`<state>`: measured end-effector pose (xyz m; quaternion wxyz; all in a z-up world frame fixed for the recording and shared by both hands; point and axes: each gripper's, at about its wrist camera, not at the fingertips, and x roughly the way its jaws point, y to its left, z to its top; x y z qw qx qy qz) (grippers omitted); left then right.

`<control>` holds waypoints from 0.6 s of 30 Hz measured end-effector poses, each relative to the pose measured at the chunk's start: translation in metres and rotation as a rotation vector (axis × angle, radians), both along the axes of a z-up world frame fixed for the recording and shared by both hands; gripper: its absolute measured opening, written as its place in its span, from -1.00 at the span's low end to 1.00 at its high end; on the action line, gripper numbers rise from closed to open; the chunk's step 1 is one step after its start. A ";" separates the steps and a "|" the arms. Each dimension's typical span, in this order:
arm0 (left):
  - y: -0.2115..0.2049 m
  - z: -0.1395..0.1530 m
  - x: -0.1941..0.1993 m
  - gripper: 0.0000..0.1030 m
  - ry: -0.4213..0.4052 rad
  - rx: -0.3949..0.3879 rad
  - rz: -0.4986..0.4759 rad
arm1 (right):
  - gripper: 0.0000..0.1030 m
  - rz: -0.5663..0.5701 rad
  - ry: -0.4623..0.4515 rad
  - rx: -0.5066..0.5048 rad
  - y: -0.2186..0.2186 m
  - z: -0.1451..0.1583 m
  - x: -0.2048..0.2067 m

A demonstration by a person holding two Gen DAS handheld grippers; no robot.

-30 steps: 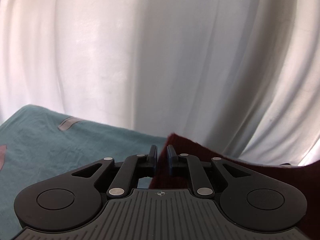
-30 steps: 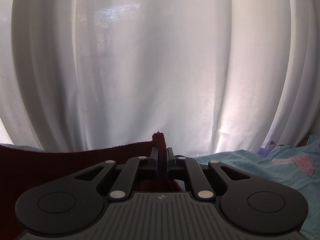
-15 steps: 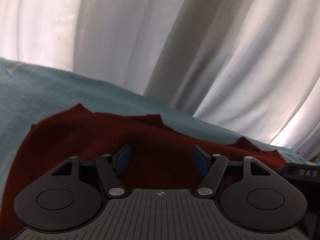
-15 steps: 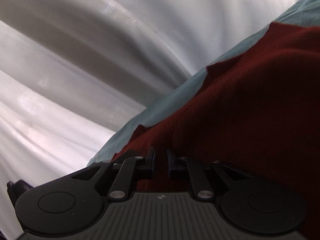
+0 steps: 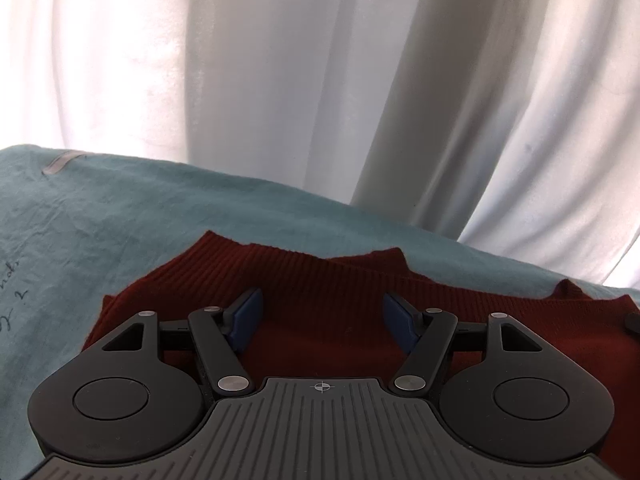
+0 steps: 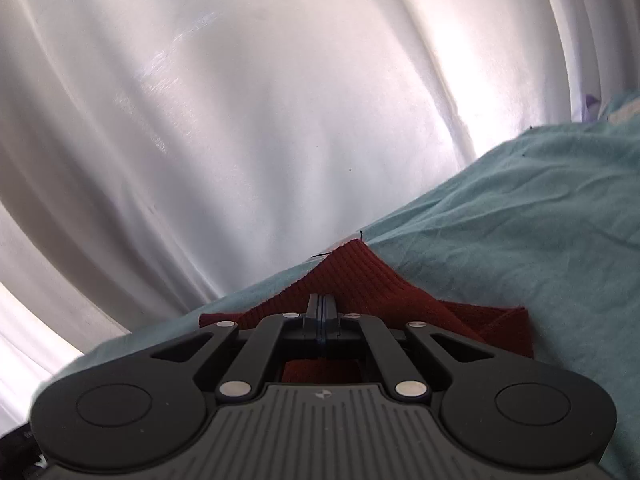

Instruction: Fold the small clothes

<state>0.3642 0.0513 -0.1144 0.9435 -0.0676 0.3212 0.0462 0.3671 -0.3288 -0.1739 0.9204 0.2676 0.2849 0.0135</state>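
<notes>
A dark red ribbed knit garment (image 5: 320, 280) lies flat on a teal cloth-covered surface (image 5: 100, 220). My left gripper (image 5: 322, 320) is open, its blue pads (image 5: 248, 314) spread wide just above the garment, holding nothing. In the right wrist view a pointed corner of the same garment (image 6: 356, 272) lies on the teal cloth (image 6: 520, 220). My right gripper (image 6: 320, 312) is shut, its fingers pressed together over the red fabric. Nothing shows between them.
A white pleated curtain (image 5: 320, 80) hangs right behind the surface's far edge and fills the upper part of both views (image 6: 240, 100). A grey label (image 5: 60, 162) and dark writing mark the teal cloth at the left.
The left gripper has opened and let the garment go. The right gripper has released its corner and closed fully. The garment now lies flat on the cloth.
</notes>
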 end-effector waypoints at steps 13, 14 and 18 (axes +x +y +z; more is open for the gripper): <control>0.021 0.013 -0.028 0.60 0.064 0.160 0.039 | -1.00 -0.116 0.119 -0.354 0.012 0.019 -0.020; 0.029 0.014 -0.033 0.59 0.073 0.180 0.056 | -1.00 -0.124 0.123 -0.398 0.010 0.024 -0.033; 0.045 0.027 -0.074 0.62 0.074 0.337 0.073 | -0.51 -0.082 0.090 -0.330 -0.005 0.035 -0.099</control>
